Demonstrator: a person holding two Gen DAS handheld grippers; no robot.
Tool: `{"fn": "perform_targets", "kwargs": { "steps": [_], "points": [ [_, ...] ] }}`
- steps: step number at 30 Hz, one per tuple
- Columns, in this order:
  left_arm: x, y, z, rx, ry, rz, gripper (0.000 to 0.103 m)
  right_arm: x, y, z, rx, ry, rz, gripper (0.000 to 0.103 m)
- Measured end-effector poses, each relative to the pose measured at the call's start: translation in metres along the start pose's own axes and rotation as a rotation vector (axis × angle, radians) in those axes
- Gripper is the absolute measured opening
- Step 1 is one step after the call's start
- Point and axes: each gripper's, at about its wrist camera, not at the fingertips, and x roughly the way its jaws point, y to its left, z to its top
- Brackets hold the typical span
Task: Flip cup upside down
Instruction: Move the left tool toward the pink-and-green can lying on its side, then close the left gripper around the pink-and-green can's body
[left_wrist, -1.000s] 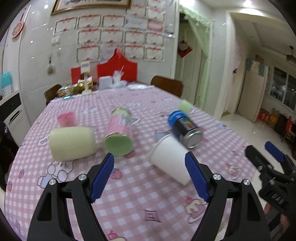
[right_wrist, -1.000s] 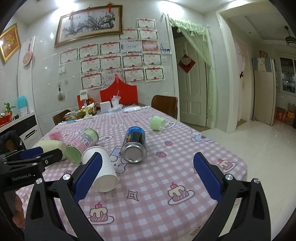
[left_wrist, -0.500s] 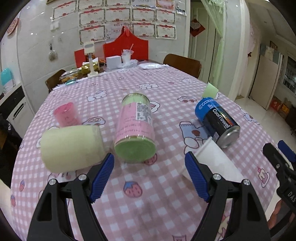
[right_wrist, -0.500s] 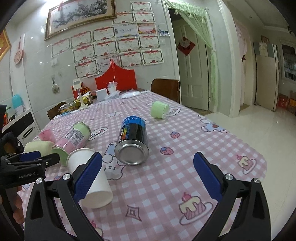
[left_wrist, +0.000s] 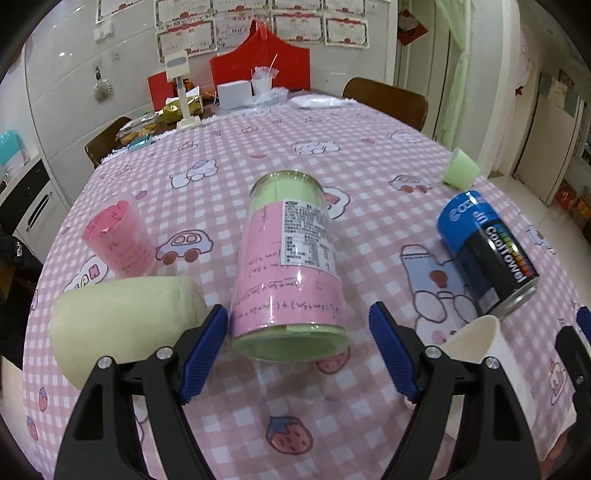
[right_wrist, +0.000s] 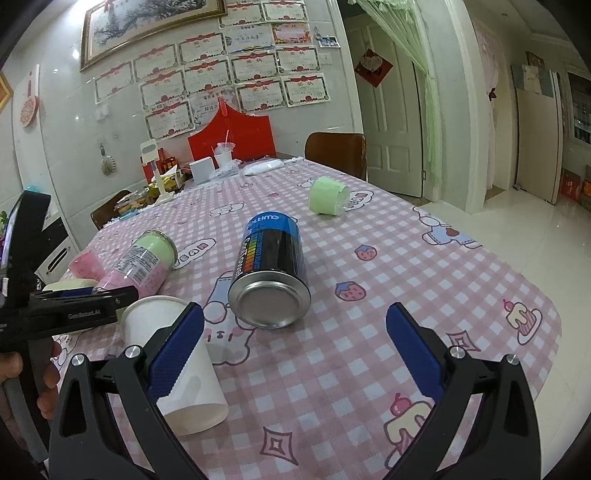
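A pink and green canister (left_wrist: 291, 266) lies on its side on the pink checked tablecloth (left_wrist: 332, 435). My left gripper (left_wrist: 297, 350) is open, its blue pads either side of the canister's near end, not touching. The canister shows in the right wrist view (right_wrist: 142, 260) too. A white paper cup (right_wrist: 177, 365) lies on its side, behind my right gripper's left finger; its rim shows in the left wrist view (left_wrist: 476, 332). My right gripper (right_wrist: 295, 350) is open and empty, just short of a blue and black can (right_wrist: 271, 273) lying on its side.
A pale yellow cup (left_wrist: 125, 317) lies at the left, a pink cup (left_wrist: 118, 240) stands behind it. A small green cup (right_wrist: 327, 195) lies further back. Boxes and a red stand (left_wrist: 258, 62) crowd the far edge. A chair (right_wrist: 338, 153) stands at the right.
My left gripper has moved left and forward from the white cup to the pink and green canister. My right gripper has moved closer to the blue can. Both stay open.
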Motion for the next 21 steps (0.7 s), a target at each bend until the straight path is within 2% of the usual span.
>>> {"fn": "perform_targets", "kwargs": {
  "steps": [2,4,11,16,21],
  "points": [
    [0.001,0.000,0.000,0.004,0.003,-0.005,0.077,0.001,0.000,-0.001,0.002,0.007,0.000,0.095],
    [0.001,0.000,0.001,0.008,-0.005,0.002,0.067,0.001,0.000,-0.002,0.003,0.014,0.000,0.095],
    [-0.010,0.004,-0.006,0.002,-0.021,-0.043,0.067,-0.009,0.006,-0.004,-0.005,0.014,-0.007,0.095],
    [-0.035,0.004,-0.032,0.007,-0.034,-0.102,0.067,-0.023,0.009,-0.007,-0.004,-0.003,-0.027,0.095],
    [-0.066,0.009,-0.075,0.005,-0.050,-0.141,0.067,-0.037,0.017,-0.015,-0.015,0.000,-0.027,0.095]
  ]
}}
